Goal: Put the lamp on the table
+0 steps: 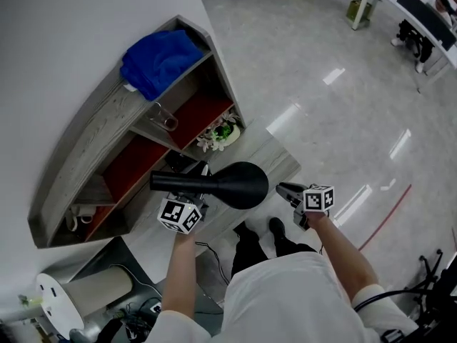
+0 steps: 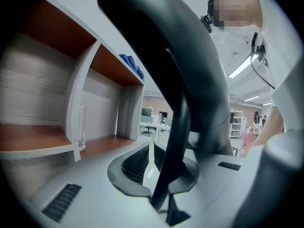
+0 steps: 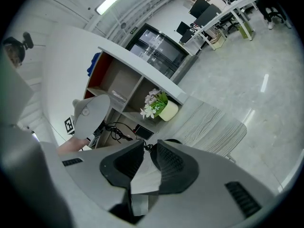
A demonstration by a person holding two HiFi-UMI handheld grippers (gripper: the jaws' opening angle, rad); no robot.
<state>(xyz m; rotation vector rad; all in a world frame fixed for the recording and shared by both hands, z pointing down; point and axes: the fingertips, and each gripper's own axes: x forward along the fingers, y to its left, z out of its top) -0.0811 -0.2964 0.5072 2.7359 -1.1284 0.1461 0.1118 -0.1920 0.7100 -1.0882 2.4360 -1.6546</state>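
The black lamp (image 1: 239,184) hangs sideways above the grey wooden table (image 1: 275,159), its round shade to the right and its neck running left. My left gripper (image 1: 194,191) is shut on the lamp's stem (image 2: 178,127), which fills the left gripper view between the jaws (image 2: 161,172). My right gripper (image 1: 280,189) hovers just right of the shade, jaws shut with nothing between them (image 3: 149,147). In the right gripper view the shade's pale inside (image 3: 92,113) shows at the left, with the table (image 3: 213,127) beyond the jaws.
A wall shelf (image 1: 93,141) stands behind the table with a blue cloth (image 1: 161,59), a glass (image 1: 164,116) and a potted flower (image 1: 221,133). Black cables (image 3: 116,129) and a dark flat device (image 3: 142,133) lie at the table's back. A white stool (image 1: 61,306) stands at the lower left.
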